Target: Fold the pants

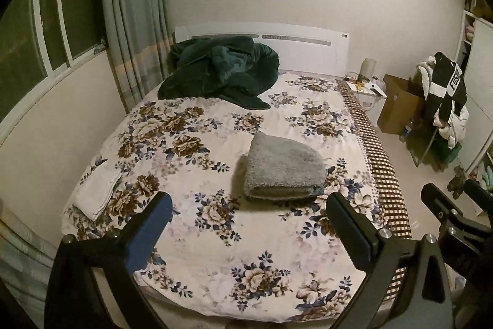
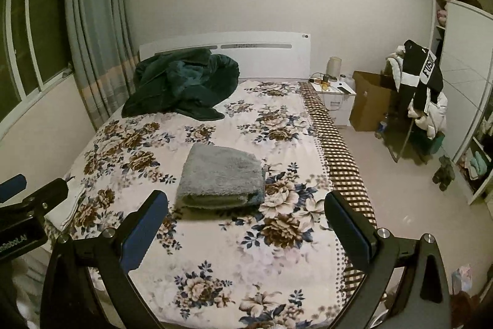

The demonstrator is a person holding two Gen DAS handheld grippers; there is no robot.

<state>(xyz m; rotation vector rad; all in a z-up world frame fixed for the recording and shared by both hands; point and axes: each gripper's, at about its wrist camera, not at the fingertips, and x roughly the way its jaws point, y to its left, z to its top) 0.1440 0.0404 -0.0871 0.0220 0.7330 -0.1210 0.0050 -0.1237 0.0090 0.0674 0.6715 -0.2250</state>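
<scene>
Grey fleecy pants (image 1: 283, 167) lie folded into a thick rectangle in the middle of the floral bed (image 1: 215, 252); they also show in the right wrist view (image 2: 222, 176). My left gripper (image 1: 249, 205) is open and empty, held above the foot of the bed, short of the pants. My right gripper (image 2: 246, 205) is open and empty too, held beside the left one at the same distance. The right gripper's tip shows at the right edge of the left wrist view (image 1: 443, 205).
A dark green blanket (image 1: 218, 73) is heaped by the headboard. A folded white cloth (image 1: 98, 195) lies at the bed's left edge. A nightstand (image 2: 334, 99), a cardboard box (image 2: 369, 100) and a chair piled with clothes (image 2: 422, 94) stand to the right.
</scene>
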